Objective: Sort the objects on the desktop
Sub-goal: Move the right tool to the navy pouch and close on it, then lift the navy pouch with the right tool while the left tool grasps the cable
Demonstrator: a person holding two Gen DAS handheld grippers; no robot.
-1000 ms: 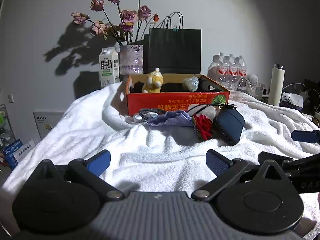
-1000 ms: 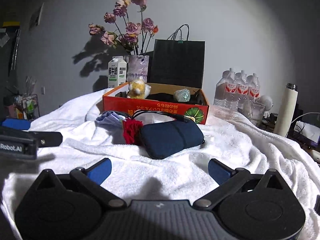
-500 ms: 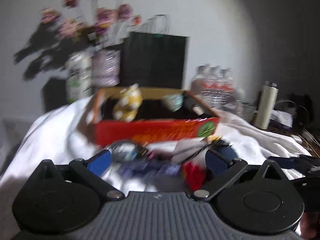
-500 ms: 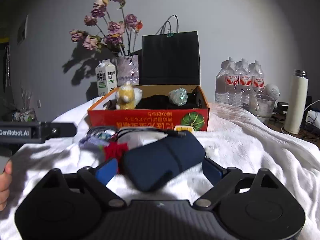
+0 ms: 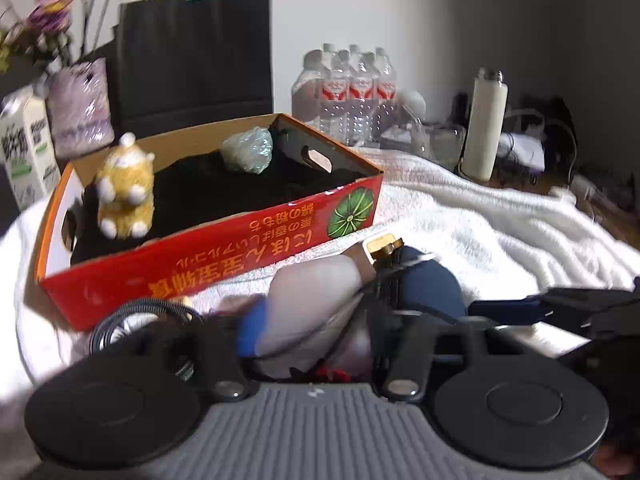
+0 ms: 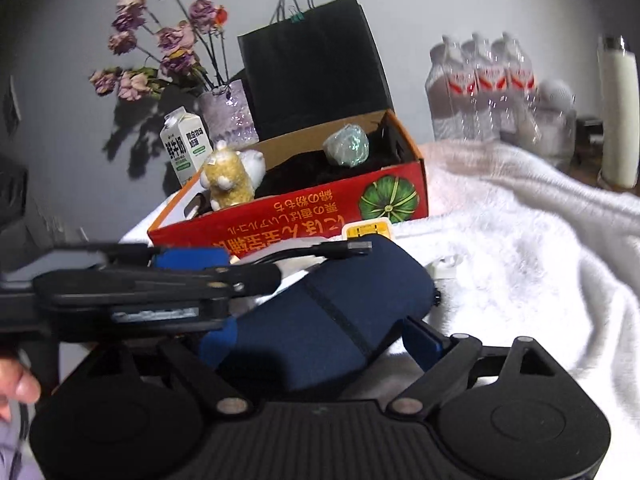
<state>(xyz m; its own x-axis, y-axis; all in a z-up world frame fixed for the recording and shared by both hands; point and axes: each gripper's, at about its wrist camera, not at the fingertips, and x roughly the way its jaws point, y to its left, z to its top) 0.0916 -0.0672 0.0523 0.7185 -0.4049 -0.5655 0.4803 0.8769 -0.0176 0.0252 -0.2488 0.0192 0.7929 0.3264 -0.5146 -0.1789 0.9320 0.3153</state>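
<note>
A red cardboard box (image 5: 224, 256) (image 6: 304, 216) stands on the white towel, holding a yellow plush toy (image 5: 124, 188) (image 6: 230, 180) and a crumpled green ball (image 5: 248, 152) (image 6: 346, 146). In front of it lie a navy pouch (image 6: 320, 312) (image 5: 432, 288), a white rounded object (image 5: 312, 304) with a black cable (image 6: 316, 250), and a red flower (image 5: 328, 372). My left gripper (image 5: 312, 336) is around the white object, fingers close on it. My right gripper (image 6: 316, 336) straddles the navy pouch, jaws wide and open.
Behind the box stand a black paper bag (image 6: 312, 64), a vase of dried flowers (image 6: 228, 112), a milk carton (image 6: 184, 148), water bottles (image 5: 352, 92) and a white flask (image 5: 484, 124). A coiled cable (image 5: 136, 320) lies left of the white object.
Both grippers have moved forward to the pile in front of the box. The left one has narrowed around the white object; the right one now has the navy pouch between its fingers.
</note>
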